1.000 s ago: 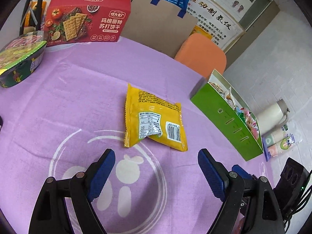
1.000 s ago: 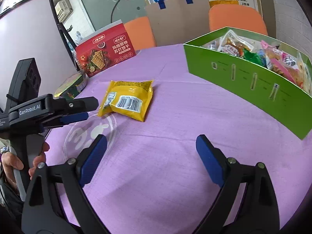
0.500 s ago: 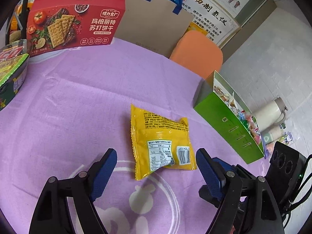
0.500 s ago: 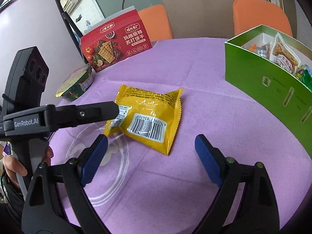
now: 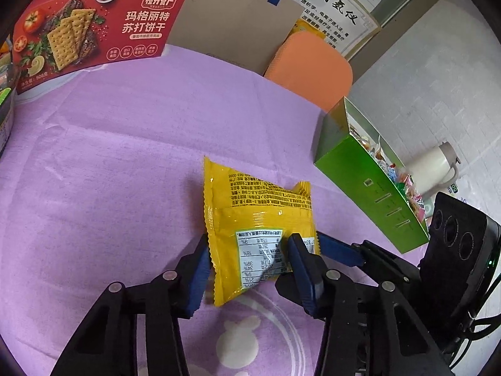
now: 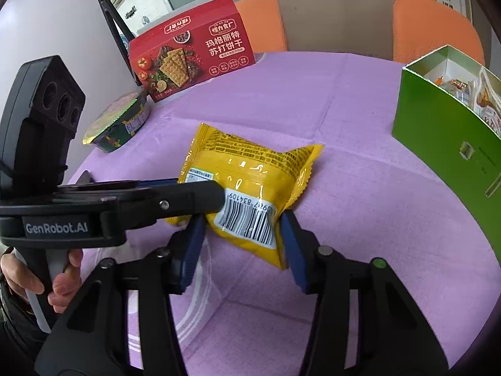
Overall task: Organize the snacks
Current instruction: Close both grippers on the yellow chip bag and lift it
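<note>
A yellow snack packet (image 5: pixel 250 210) lies label side up on the purple tablecloth; it also shows in the right wrist view (image 6: pixel 250 181). My left gripper (image 5: pixel 247 250) is shut on the packet's near end, its blue pads pressing both sides. My right gripper (image 6: pixel 242 228) is shut on the barcode end of the same packet. The left gripper's finger crosses the right wrist view (image 6: pixel 175 200) and touches the packet. A green box (image 5: pixel 369 191) holding several snacks stands to the right, also in the right wrist view (image 6: pixel 447 144).
A red cracker box (image 5: pixel 94 22) stands at the back of the table (image 5: pixel 125 125). A sealed noodle bowl (image 6: pixel 117 125) sits at the left. Orange chairs (image 5: pixel 310 62) and a brown paper bag (image 5: pixel 238 15) are behind the table. A white kettle (image 5: pixel 435 166) is beyond the green box.
Both grippers have moved in onto the yellow packet and closed on it; they were open and apart from it before.
</note>
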`<state>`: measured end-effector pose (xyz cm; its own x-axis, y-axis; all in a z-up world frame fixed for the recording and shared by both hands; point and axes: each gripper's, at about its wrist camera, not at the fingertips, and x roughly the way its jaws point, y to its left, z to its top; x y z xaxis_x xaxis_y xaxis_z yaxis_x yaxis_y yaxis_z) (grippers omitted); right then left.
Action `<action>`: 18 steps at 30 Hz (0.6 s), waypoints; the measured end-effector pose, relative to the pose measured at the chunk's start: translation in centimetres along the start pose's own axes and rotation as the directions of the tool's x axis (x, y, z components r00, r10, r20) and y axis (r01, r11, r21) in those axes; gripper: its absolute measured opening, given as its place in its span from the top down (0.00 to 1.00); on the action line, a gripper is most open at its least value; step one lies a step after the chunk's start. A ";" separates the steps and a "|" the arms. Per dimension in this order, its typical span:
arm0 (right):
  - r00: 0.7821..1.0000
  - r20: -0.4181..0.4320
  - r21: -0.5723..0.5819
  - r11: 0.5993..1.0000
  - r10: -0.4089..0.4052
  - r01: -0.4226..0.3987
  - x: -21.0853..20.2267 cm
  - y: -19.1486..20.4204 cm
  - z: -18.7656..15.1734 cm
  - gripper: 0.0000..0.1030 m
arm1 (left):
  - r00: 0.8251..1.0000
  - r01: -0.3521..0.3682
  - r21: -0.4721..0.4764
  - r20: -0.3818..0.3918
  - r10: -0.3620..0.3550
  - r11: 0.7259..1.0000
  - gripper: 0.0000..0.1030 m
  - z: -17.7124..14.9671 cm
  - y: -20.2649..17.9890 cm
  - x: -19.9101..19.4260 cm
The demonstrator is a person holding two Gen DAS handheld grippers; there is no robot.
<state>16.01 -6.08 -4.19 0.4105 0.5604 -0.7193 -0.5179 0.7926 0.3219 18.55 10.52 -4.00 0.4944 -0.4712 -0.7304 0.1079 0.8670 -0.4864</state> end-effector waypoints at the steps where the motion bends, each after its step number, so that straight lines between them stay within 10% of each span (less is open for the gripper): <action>1: 1.000 0.002 0.002 1.000 0.000 0.000 -0.1 0.0 0.0 0.58 | 1.000 -0.003 0.005 0.000 0.003 1.000 0.55 -0.1 -0.1 0.0; 18: 0.987 0.155 0.055 0.998 -0.042 0.034 -8.3 -0.1 -2.8 0.68 | 0.999 -0.011 0.093 0.035 0.008 0.996 0.58 -2.5 -5.9 -3.3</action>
<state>10.50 -11.49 0.05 0.5436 0.5570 -0.6278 -0.4617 0.8231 0.3305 14.11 6.58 0.13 0.5251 -0.4587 -0.7169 0.1823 0.8834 -0.4318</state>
